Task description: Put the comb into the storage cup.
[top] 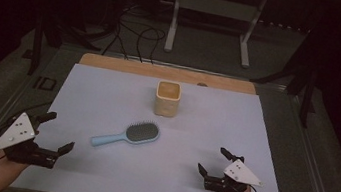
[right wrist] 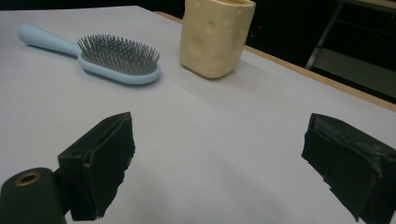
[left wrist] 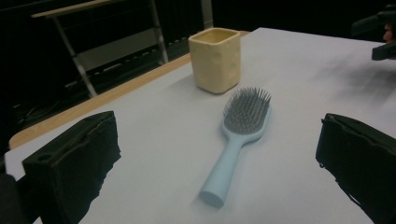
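Left gripper sits at the near left edge of the white mat, jaws spread wide, nothing between them. Empty.

Hairbrush lies flat mid-mat, bristles up, between the two grippers and nearer the left one. Handle end points toward the left gripper, head toward the cup, which stands upright just behind it, apart from it, not touching.

Handling guess: light, rigid plastic, smooth pale blue handle (likely a bit slick against the pads). Bristles will flex and give no firm bite, so skip the head. Best hold is across the handle near the neck, jaws closing on its two long sides; it lies low on the mat, so the jaws need to come down almost to the surface. Not fragile.

Right gripper rests near the front right of the mat, jaws also wide apart and empty, well clear of the brush.

View differences: left gripper view looks straight up the hairbrush from its handle tip, so the approach line is plain there. Right gripper view shows the dimpled, cheese-like wall of the cup and the brush side-on, which gives bristle height. High view gives the cup's open top and the overall layout.
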Demonstrator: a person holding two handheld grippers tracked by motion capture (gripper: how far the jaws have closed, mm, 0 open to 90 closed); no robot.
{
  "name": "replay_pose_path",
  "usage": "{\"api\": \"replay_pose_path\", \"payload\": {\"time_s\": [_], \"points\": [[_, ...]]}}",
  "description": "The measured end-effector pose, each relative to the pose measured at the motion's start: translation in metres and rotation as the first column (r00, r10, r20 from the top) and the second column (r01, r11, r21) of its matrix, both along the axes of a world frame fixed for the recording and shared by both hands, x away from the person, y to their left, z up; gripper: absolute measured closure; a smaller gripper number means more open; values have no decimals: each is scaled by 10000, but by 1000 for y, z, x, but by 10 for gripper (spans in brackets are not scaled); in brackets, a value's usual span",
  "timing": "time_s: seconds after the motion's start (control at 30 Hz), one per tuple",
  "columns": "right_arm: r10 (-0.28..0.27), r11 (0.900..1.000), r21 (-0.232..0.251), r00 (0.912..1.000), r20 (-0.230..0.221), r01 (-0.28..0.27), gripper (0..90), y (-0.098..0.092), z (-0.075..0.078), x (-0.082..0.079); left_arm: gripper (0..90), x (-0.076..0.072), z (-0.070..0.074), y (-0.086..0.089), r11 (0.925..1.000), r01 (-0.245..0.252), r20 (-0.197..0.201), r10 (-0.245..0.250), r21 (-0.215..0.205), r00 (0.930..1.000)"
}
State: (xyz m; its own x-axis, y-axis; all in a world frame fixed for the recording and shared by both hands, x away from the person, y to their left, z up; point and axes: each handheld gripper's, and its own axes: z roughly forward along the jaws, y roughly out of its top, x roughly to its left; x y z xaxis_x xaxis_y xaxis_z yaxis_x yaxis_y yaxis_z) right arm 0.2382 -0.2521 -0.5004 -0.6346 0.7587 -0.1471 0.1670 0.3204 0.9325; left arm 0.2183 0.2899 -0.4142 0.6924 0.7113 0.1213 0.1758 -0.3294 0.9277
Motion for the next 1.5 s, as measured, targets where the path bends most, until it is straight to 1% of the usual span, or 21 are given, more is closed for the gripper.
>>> {"api": "replay_pose_path", "payload": {"time_s": [0.1,0.23,0.3,0.4,0.5,0.6,0.67,0.8,0.83,0.93,1.0,1.03,1.17,1.27,1.37,1.43,1.5], "points": [[-14,10000,89,10000,10,14,88,0,0,0,0,5,3,-3,9999,103,-178,-104,-35,9998],[38,10000,62,10000,29,-38,87,0,0,0,0,15,5,-7,9999,113,-299,-109,114,9995],[44,9999,101,10000,16,-45,88,0,1,0,0,21,4,-10,9998,136,-462,-129,163,9988],[71,9999,88,10000,7,-71,88,0,0,0,0,28,3,-15,9989,234,-598,-209,414,9980],[85,9998,179,10000,1,-85,88,0,1,0,0,36,2,-20,9982,198,-741,-156,561,9971],[139,9998,138,9999,-8,-139,88,1,0,0,0,42,1,-24,9986,337,-896,-300,407,9955],[111,9998,189,9999,-27,-111,88,1,1,0,0,46,0,-27,9985,253,-1011,-202,487,9947],[160,9998,143,9999,-19,-159,88,1,1,-1,0,53,-5,-32,9975,388,-1172,-316,591,9926],[139,9997,200,9999,-15,-139,88,1,1,-1,0,55,-6,-33,9971,436,-1269,-355,617,9913],[189,9997,153,9998,-19,-189,88,2,1,-1,0,59,-10,-36,9954,535,-1465,-413,801,9883],[203,9996,189,9998,-27,-202,88,2,1,-1,0,62,-12,-38,9959,497,-1587,-371,762,9866],[192,9995,242,9998,-27,-191,88,2,1,0,0,64,-14,-38,9960,509,-1616,-385,732,9861],[215,9996,196,9998,-43,-214,88,2,1,-1,0,69,-19,-38,9955,300,-1670,-146,901,9859],[214,9994,270,9998,-60,-213,88,2,1,-1,0,73,-23,-37,9962,291,-1788,-141,815,9838],[252,9995,209,9997,-48,-251,88,2,1,-1,0,78,-28,-38,9953,369,-1922,-190,900,9812],[224,9994,279,9997,-65,-222,88,2,1,-1,0,81,-31,-39,9948,397,-2042,-198,943,9787],[264,9994,216,9996,-69,-263,88,2,0,-1,0,84,-35,-41,9937,404,-2064,-180,1047,9783]]}}
